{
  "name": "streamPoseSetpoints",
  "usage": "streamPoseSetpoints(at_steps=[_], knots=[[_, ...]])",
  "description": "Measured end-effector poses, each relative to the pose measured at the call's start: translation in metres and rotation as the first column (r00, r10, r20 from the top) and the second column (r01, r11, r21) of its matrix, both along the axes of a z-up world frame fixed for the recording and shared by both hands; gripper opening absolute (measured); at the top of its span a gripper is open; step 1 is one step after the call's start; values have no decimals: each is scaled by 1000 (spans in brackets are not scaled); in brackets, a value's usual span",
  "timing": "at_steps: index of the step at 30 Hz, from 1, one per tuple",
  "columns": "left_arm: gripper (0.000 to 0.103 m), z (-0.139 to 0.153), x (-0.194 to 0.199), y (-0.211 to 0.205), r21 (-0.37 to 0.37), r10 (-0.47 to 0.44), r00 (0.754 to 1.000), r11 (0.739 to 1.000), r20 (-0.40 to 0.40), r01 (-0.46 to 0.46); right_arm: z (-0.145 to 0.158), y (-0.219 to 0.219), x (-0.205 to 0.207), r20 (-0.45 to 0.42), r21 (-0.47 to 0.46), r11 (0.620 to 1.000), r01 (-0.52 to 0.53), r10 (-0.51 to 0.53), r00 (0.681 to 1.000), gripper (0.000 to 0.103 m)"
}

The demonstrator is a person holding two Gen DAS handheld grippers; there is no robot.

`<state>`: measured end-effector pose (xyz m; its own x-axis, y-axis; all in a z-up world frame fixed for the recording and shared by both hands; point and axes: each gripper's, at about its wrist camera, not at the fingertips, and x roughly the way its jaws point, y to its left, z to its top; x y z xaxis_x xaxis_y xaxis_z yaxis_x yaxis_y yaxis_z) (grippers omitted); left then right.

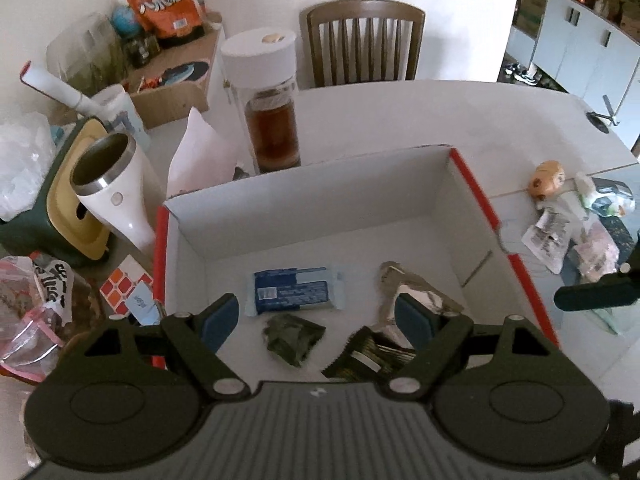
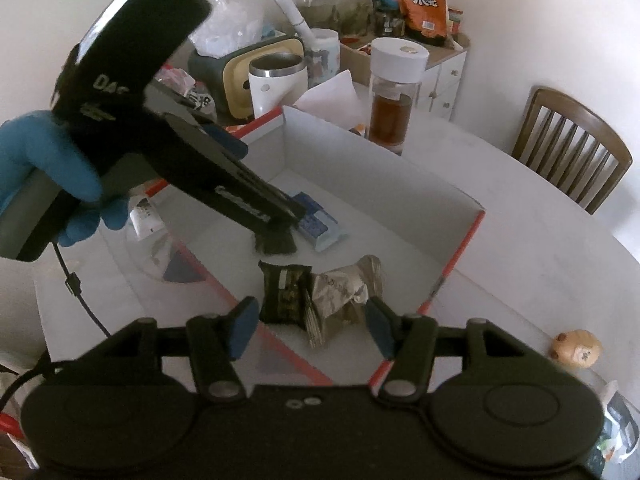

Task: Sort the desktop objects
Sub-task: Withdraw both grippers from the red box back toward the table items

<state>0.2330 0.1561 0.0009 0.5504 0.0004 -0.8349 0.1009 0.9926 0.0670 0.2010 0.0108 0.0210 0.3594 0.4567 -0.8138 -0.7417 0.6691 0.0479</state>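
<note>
1. A white cardboard box (image 1: 476, 196) with red rims was seen on a pale table (image 1: 400, 120), viewed from above by both wrist cameras.
2. Four things lay on the box floor: a blue packet (image 1: 294, 290) near the middle, a dark green packet (image 1: 292, 338) just nearer the front wall, a silver foil packet (image 1: 394, 280) towards the right wall, and a dark striped packet (image 1: 372, 356) touching the foil one.
3. The left gripper (image 1: 316, 308), carried in a blue-gloved hand (image 2: 60, 184), was held over the box floor. Its jaws were spread wide and nothing was gripped between them.
4. The right gripper (image 2: 310, 312) was held above the box's near corner. Its jaws were parted and empty; the dark striped and foil packets were seen between the fingers but lower down, untouched by the pads.
5. Things not yet boxed were seen on the table outside the right wall: a small round brown figurine (image 1: 547, 180) and, nearer the table's right edge, a heap of crumpled wrappers (image 1: 560, 236).
6. Both lay to the right of either pair of jaws. The right gripper was judged the nearer, since the box stood between them and the left gripper.
7. No clear long axis was shown by the figurine, so little turning of the jaws was judged needed. The wrappers were too jumbled for an axis to be told.
</note>
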Motion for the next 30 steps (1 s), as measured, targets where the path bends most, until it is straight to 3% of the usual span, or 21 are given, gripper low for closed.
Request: streamPoseSetpoints(at_steps=[8, 21, 30], knots=[[85, 17, -26, -23, 15, -15, 999, 1000, 41, 15, 13, -28, -15, 16, 17, 1000, -3, 3, 1000, 61], [85, 25, -66, -64, -74, 8, 998, 997, 59, -4, 27, -85, -41, 16, 69, 998, 5, -6, 1000, 68], [86, 25, -88, -101, -80, -21, 997, 996, 73, 27, 25, -125, -60, 32, 88, 996, 11, -14, 999, 75]])
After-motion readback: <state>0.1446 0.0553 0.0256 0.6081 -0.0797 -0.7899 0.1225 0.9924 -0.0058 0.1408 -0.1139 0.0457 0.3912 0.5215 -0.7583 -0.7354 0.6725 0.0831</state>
